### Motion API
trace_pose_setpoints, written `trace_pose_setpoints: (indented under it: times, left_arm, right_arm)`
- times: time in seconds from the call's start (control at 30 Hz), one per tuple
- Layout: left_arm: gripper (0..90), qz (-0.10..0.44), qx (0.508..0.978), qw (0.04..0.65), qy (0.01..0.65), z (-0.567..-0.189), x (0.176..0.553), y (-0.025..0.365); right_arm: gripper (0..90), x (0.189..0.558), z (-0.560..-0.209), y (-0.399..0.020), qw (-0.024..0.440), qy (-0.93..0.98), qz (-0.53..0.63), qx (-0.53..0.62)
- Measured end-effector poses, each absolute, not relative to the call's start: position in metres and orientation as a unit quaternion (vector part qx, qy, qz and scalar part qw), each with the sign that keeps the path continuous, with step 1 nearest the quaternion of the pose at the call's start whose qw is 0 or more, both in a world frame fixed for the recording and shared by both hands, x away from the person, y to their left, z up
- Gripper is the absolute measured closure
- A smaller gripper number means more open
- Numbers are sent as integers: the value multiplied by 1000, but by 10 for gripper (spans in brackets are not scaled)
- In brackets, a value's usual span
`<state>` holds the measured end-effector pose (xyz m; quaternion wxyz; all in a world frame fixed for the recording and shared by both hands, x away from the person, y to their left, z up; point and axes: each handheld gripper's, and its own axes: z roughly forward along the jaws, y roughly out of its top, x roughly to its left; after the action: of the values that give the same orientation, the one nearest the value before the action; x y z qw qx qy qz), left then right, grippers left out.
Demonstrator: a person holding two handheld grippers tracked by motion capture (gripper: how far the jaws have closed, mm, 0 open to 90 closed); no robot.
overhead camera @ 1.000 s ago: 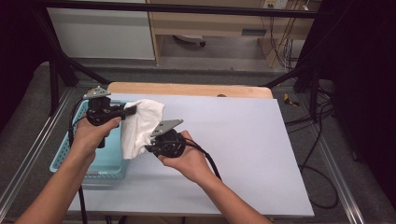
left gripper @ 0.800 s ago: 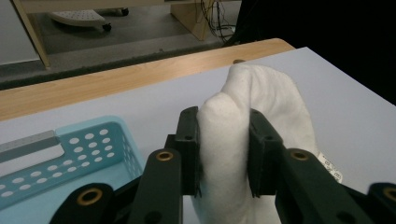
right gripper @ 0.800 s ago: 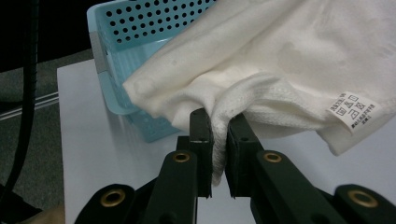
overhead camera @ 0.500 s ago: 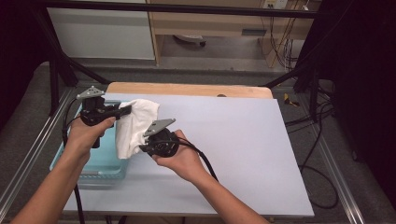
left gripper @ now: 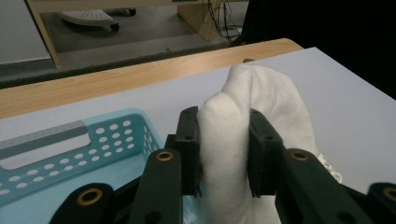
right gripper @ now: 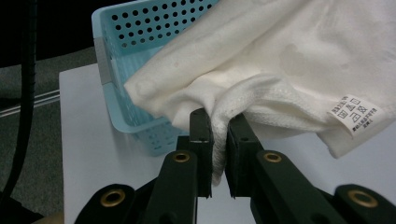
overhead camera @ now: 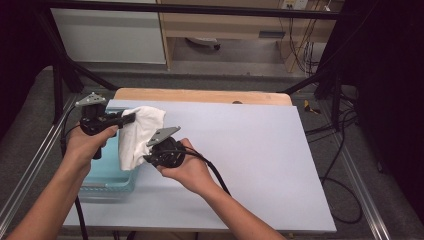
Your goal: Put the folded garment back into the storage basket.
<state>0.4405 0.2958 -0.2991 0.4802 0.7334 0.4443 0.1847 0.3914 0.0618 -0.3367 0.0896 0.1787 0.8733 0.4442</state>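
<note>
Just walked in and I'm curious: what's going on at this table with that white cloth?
A person is holding a white towel up between two tools, one in each hand. The left hand-held gripper is clamped on a thick fold of it, and the right hand-held gripper pinches a thinner edge near the sewn-in label. The towel hangs over the edge of a light blue perforated basket at the left side of the pale table, partly above the basket's inside.

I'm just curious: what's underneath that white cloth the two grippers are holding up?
Under the white towel sits a light blue perforated basket on the table. The towel covers part of the basket, so what's inside cannot be seen.
</note>
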Motion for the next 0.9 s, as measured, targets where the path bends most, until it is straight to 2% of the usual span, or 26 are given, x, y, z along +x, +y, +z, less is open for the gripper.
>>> trace_pose_setpoints:
  times: [0.9]
  left_arm:
    - [700,194,731,470,455,-295,432,325]
  right_arm:
    - [830,387,-335,93,88,876,442,168]
